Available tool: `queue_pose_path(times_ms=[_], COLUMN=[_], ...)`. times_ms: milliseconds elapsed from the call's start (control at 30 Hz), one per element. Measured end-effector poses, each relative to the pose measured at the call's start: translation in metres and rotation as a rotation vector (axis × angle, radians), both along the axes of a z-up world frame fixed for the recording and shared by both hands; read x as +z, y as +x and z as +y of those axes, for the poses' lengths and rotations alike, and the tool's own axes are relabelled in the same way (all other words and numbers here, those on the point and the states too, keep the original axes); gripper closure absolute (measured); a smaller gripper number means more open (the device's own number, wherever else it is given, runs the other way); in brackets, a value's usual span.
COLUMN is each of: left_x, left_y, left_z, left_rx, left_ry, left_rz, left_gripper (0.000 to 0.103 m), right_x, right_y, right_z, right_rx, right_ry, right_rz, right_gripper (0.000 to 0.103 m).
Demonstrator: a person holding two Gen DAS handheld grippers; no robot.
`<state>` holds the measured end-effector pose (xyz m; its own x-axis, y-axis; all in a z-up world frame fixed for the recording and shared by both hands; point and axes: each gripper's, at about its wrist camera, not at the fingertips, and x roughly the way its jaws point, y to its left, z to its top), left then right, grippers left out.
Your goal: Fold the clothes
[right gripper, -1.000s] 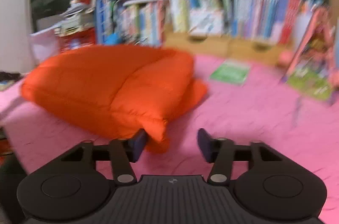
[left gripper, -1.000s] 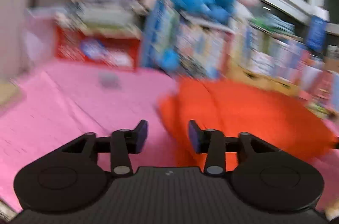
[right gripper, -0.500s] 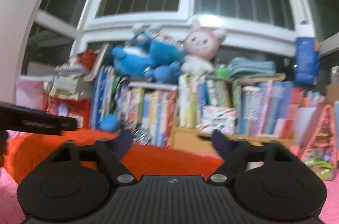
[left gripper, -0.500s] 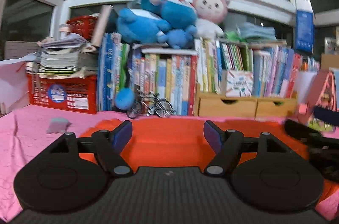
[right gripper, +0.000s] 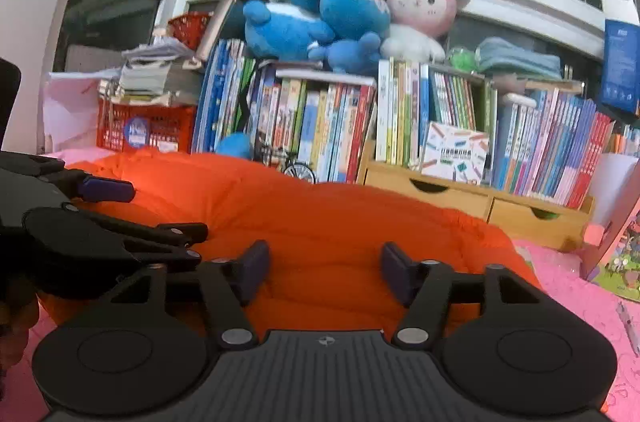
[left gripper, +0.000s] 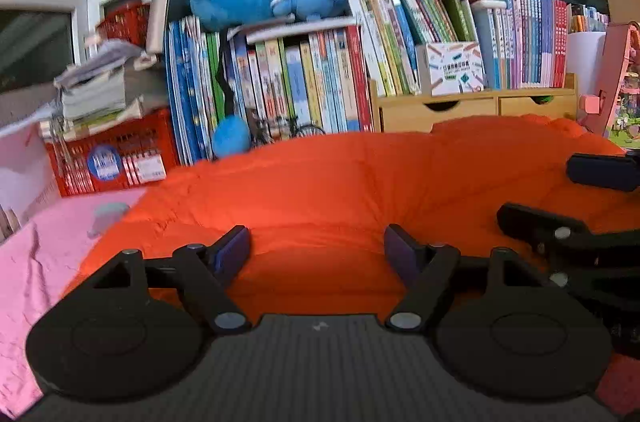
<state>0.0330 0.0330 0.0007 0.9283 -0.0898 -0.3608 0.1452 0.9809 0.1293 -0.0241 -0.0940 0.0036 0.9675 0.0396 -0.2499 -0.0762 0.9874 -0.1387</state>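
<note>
Orange and thickly quilted, a padded jacket (left gripper: 340, 190) lay in a puffed heap on a pink cloth (left gripper: 36, 262), in front of a wall of children's books (right gripper: 320, 118), as two hand-held grippers came at it side by side. The left gripper (left gripper: 316, 254) sat low at the garment's near edge with its fingers spread, the padding bulging up between them but neither pad pressing on it. The right gripper (right gripper: 324, 266) took the same stance just beside it; its jaws were opening, the fabric lying between them unpinched. Each tool showed at the edge of the other's view, a sign that the pair were set close together along one hem, probably so that both could catch the same edge and carry it over in a single fold. Such bulky filling was likely to spring back, which may explain the wide spread of the fingers. Blue and pink plush toys (right gripper: 344, 18) looked on from the top of the books.
</note>
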Motion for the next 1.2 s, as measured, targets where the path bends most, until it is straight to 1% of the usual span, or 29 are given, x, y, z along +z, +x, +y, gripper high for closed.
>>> queue_pose_path(times_ms=[33,67,133,167,233,300,433,567,733,900,1100,1200], left_x=[-0.001,-0.001,-0.003,-0.003,-0.005,-0.006,-0.008,-0.010,-0.012,-0.015,-0.017,-0.017], left_y=[0.002,0.003,0.006,0.007,0.009,0.011,0.013,0.013,0.013,0.011,0.009,0.008], left_z=[0.000,0.000,0.001,0.001,0.001,0.001,0.000,-0.004,-0.009,-0.013,-0.008,-0.007], left_rx=[0.000,0.001,0.002,0.001,-0.001,-0.001,-0.002,-0.027,-0.050,-0.083,-0.129,-0.135], left_ry=[-0.002,-0.002,-0.003,-0.004,-0.007,-0.007,0.016,0.084,0.168,0.245,0.288,0.305], left_rz=[0.012,0.023,0.045,0.054,0.070,0.082,0.094,0.086,0.069,0.045,0.028,0.018], left_gripper=[0.028,0.028,0.027,0.027,0.026,0.026,0.026,0.023,0.020,0.018,0.015,0.014], right_x=[0.000,-0.001,-0.002,-0.003,-0.005,-0.006,-0.008,-0.010,-0.014,-0.019,-0.024,-0.025], right_y=[0.002,0.005,0.010,0.013,0.018,0.022,0.025,0.027,0.027,0.023,0.015,0.012], right_z=[0.000,-0.001,-0.004,-0.006,-0.010,-0.012,-0.013,-0.012,0.000,0.005,0.004,0.000], right_rx=[-0.007,-0.014,-0.028,-0.035,-0.050,-0.063,-0.077,-0.071,-0.059,-0.014,0.045,0.055], right_ry=[0.000,0.006,0.023,0.034,0.055,0.068,0.064,0.037,-0.081,-0.188,-0.298,-0.330], right_rz=[0.014,0.031,0.067,0.084,0.118,0.144,0.164,0.189,0.194,0.183,0.156,0.147], right_gripper=[0.026,0.024,0.015,0.012,0.003,0.000,0.000,0.000,0.000,0.000,0.000,0.000])
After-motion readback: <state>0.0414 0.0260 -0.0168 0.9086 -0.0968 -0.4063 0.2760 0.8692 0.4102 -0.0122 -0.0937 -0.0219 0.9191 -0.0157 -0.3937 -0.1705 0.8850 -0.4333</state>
